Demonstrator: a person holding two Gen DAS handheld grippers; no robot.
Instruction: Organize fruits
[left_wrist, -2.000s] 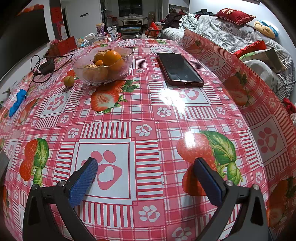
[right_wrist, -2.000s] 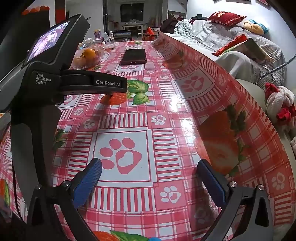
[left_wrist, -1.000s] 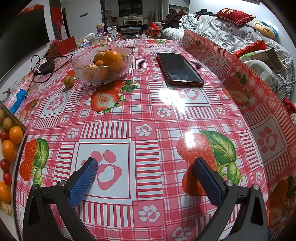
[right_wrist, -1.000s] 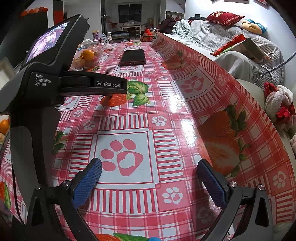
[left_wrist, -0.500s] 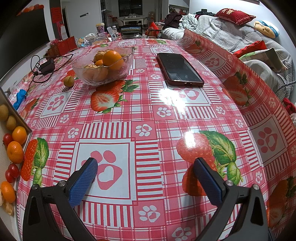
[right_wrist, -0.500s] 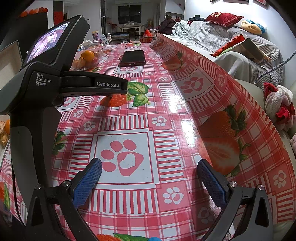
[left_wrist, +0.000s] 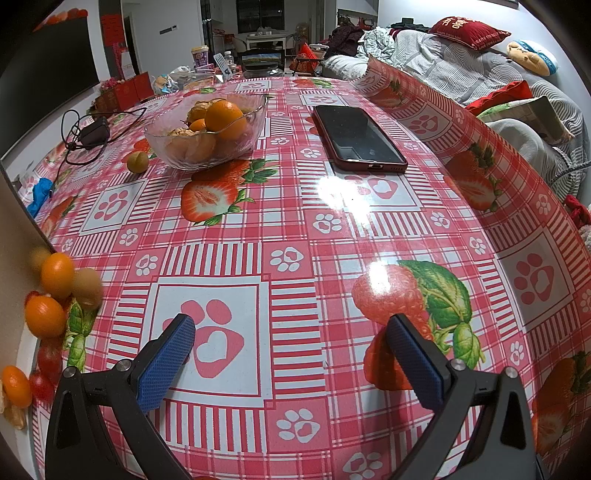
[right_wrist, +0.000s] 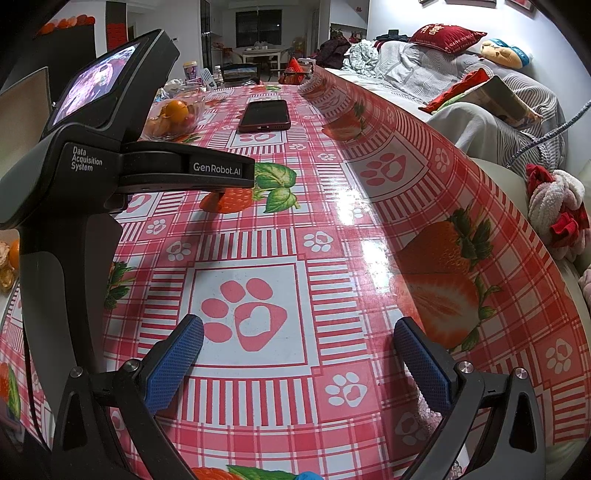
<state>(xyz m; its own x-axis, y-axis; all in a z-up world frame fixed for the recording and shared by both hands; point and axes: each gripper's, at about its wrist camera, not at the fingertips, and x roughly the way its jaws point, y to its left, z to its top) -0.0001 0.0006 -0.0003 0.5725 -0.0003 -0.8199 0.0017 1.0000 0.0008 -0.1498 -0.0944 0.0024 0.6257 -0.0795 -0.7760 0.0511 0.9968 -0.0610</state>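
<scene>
In the left wrist view my left gripper (left_wrist: 291, 347) stands open over the red checked tablecloth (left_wrist: 295, 236), nothing between its fingers. At the left edge a tilted cardboard tray (left_wrist: 14, 221) lets several small oranges (left_wrist: 55, 271), red cherry tomatoes (left_wrist: 48, 356) and brownish fruits (left_wrist: 86, 288) tumble onto the cloth. A glass bowl (left_wrist: 207, 133) of oranges sits far left of centre, with one small yellow fruit (left_wrist: 137, 161) beside it. My right gripper (right_wrist: 295, 350) is open and empty; the left gripper's body (right_wrist: 92, 162) fills its left side. The glass bowl (right_wrist: 173, 118) shows far off.
A dark phone in a red case (left_wrist: 358, 134) lies right of the bowl. A black charger and cable (left_wrist: 92, 133) and a blue object (left_wrist: 38, 194) lie far left. The cloth's right edge curls up beside a sofa (left_wrist: 480, 74) with cushions.
A tilted cardboard tray has come in from the left and its small fruits are now sliding out onto the tablecloth. Both grippers have stayed still and open.
</scene>
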